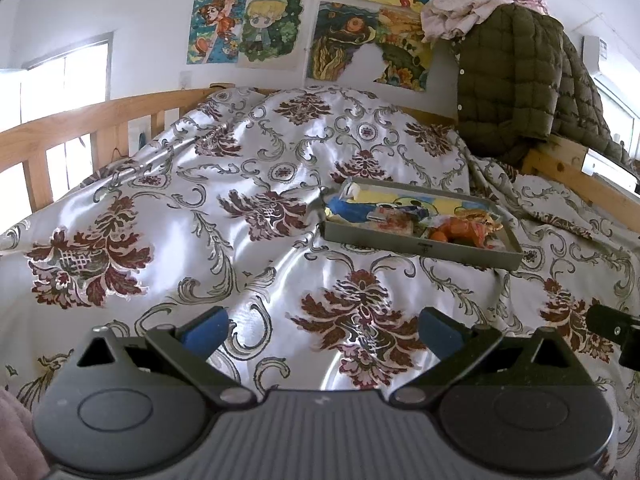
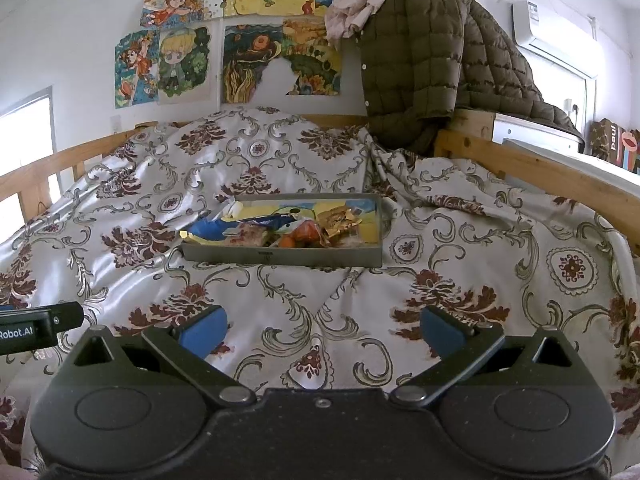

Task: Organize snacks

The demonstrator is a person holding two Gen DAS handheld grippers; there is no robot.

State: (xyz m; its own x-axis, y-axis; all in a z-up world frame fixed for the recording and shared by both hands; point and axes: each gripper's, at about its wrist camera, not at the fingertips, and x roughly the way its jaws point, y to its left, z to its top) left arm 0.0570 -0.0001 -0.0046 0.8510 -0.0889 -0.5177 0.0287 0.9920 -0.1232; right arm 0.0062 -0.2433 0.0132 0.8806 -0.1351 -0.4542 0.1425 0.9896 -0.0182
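We hold both sets of jaws spread and empty over the bedspread point(image 2: 320, 300); the snack tray point(image 2: 280, 257) lies ahead of the right gripper point(image 2: 323, 332), long axis crosswise, and off to the right of the left gripper point(image 1: 323, 332), so the right looks better placed

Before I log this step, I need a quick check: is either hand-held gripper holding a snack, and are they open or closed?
Left hand-held gripper: open, holding nothing.
Right hand-held gripper: open, holding nothing.
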